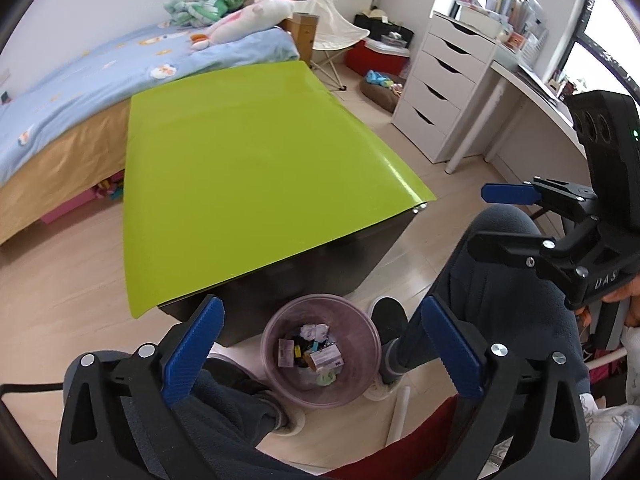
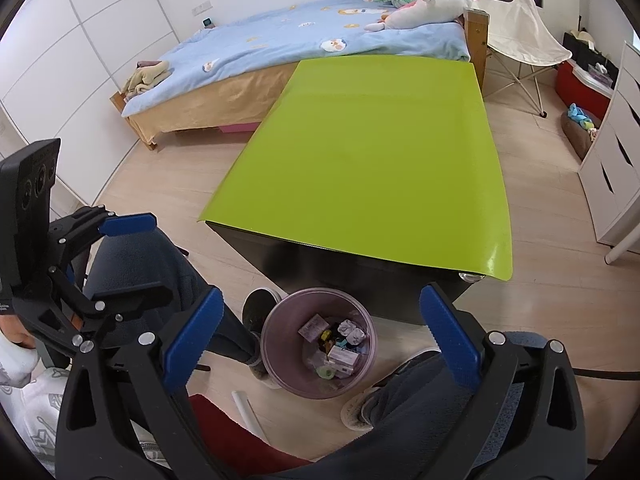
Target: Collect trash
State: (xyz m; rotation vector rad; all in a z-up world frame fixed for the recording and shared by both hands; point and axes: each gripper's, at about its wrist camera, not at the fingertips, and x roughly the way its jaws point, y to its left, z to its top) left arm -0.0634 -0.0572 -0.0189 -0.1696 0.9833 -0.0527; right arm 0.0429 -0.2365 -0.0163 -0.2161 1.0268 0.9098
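Observation:
A translucent purple trash bin [image 1: 360, 344] stands on the floor by the near edge of the green table [image 1: 256, 184]; it also shows in the right wrist view [image 2: 280, 328]. It holds crumpled paper [image 1: 315, 331], small boxes [image 1: 326, 359] and other scraps [image 2: 340, 348]. My left gripper [image 1: 320, 344] is open and empty above the bin. My right gripper [image 2: 320, 336] is open and empty above the bin too. Each gripper shows in the other's view, the right one [image 1: 496, 216] and the left one [image 2: 144, 260], both open. The green tabletop [image 2: 372, 168] is bare.
The person's legs [image 1: 500, 280] and shoes [image 2: 258, 306] flank the bin. A bed [image 1: 80, 92] with plush toys lies behind the table. A white drawer unit [image 1: 444, 84] and desk stand at the right; a folding chair [image 2: 516, 32] is at the back.

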